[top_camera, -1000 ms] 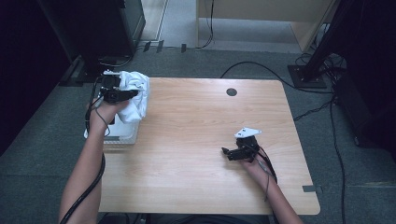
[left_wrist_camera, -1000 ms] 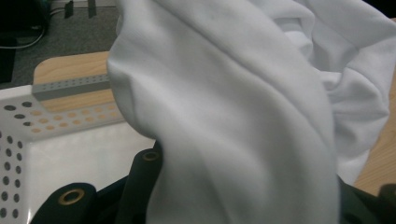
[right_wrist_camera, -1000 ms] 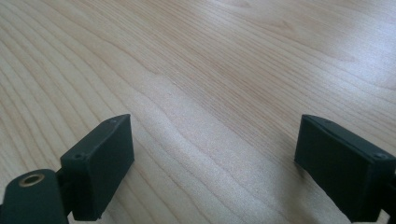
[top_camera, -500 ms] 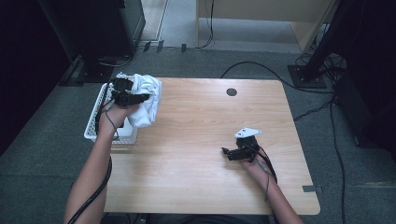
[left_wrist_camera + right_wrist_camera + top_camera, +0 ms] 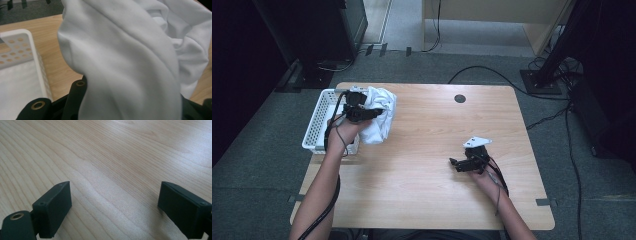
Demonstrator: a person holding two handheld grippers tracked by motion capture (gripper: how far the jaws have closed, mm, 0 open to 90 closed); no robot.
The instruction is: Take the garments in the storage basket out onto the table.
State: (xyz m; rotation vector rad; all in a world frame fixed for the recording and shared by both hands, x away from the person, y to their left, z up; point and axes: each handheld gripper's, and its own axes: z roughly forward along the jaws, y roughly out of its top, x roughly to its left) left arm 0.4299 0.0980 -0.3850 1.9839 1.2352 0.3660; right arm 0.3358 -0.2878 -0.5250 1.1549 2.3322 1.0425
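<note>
The worktop is of light wood with rounded corners, and it has a small dark round hole near its far edge. It stands on a grey carpet floor. Behind the worktop, at the left, there is a big black cabinet. At the far side a light wooden piece of furniture stands. Black cables lie on the floor at the right, near a dark stand base.

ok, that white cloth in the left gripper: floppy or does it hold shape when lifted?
Likely floppy: the white cloth hangs in soft folds from the left gripper and droops toward the table. Probably light, since one pinch carries the whole bunch. Trailing edges may snag the basket rim.
</note>
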